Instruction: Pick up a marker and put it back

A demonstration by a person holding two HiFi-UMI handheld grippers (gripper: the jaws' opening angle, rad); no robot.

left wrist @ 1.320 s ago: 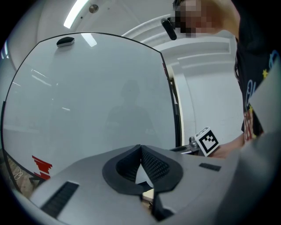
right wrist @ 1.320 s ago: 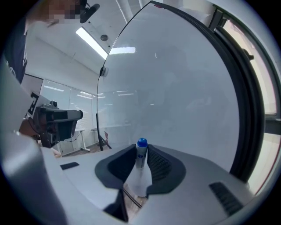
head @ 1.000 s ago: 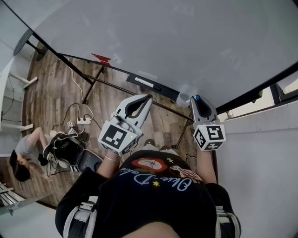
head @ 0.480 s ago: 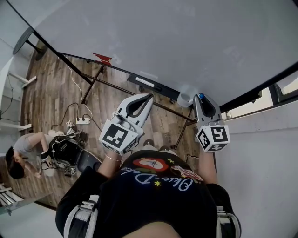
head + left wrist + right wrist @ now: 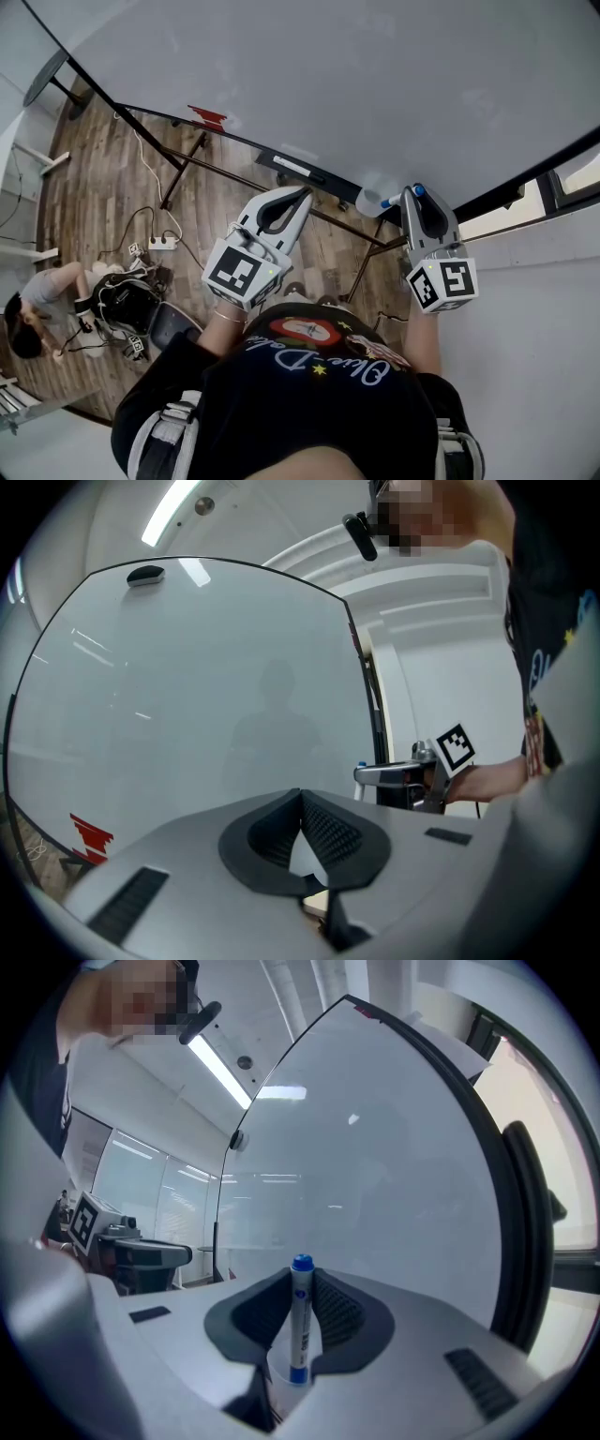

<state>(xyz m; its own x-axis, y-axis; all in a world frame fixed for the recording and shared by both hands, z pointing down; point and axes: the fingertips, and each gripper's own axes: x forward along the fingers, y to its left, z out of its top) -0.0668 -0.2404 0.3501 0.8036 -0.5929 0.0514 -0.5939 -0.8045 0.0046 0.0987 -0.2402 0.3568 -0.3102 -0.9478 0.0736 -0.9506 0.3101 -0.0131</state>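
A white marker with a blue cap (image 5: 300, 1321) stands upright between the pads of my right gripper (image 5: 301, 1283), which is shut on it. In the head view this gripper (image 5: 415, 194) sits at the right, just right of a small white cup (image 5: 368, 201) on the whiteboard's ledge, and the blue cap (image 5: 419, 189) sticks out of its tip. My left gripper (image 5: 298, 195) hangs left of the cup, shut with nothing in it. Its fingertips (image 5: 301, 803) meet in the left gripper view, facing the whiteboard (image 5: 187, 696).
A red mark (image 5: 208, 116) is drawn on the board's lower left. A dark eraser-like bar (image 5: 300, 169) lies on the ledge. Below are the board's metal legs (image 5: 178, 173), cables and a power strip (image 5: 148, 244) on the wooden floor, and a person crouching by a bag (image 5: 33, 300).
My right gripper has drifted right and slightly back from the cup, carrying the marker. The left gripper has hardly moved. The crouching person has shifted a little.
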